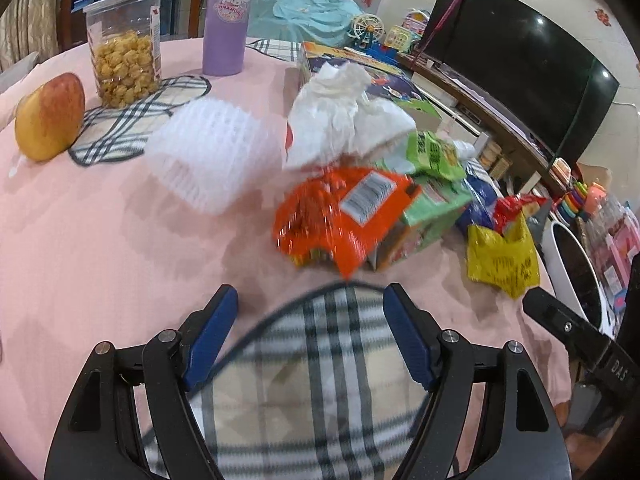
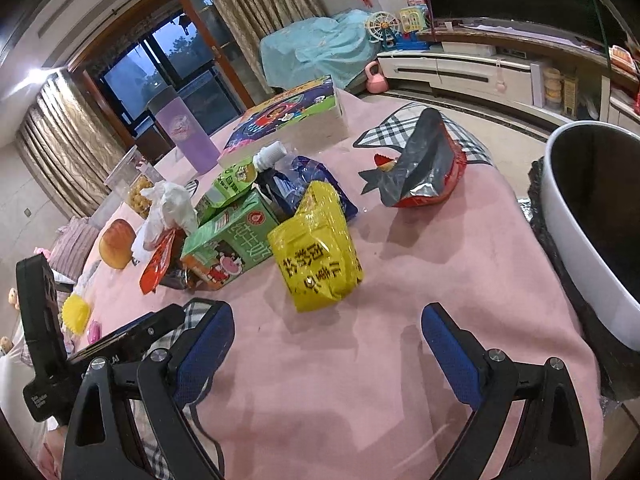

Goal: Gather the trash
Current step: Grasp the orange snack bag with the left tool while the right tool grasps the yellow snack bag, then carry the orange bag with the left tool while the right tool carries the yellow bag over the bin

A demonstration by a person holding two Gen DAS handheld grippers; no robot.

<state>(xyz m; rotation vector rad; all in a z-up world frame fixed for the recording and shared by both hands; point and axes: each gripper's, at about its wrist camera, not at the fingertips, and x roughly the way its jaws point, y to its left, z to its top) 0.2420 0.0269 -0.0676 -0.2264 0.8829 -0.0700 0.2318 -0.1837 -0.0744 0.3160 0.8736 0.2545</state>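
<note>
Trash lies heaped on the pink tablecloth (image 1: 100, 240): an orange wrapper (image 1: 340, 216), a green milk carton (image 1: 432, 208), crumpled white tissue (image 1: 344, 116), white foam netting (image 1: 208, 152) and a yellow packet (image 1: 502, 260). My left gripper (image 1: 310, 304) stands open over a plaid mat (image 1: 312, 360), just short of the orange wrapper, with nothing between its fingers. In the right wrist view my right gripper (image 2: 328, 320) is open and empty, a little short of the yellow packet (image 2: 316, 248). The green carton (image 2: 230, 244) is left of the packet and a torn red and silver bag (image 2: 424, 164) lies beyond.
A white bin (image 2: 580, 216) with a dark inside stands at the table's right edge. An apple (image 1: 50, 116), a jar of snacks (image 1: 124, 48), a purple bottle (image 1: 226, 20) and a colourful box (image 2: 288, 116) stand at the back. A television (image 1: 520, 64) is off the table.
</note>
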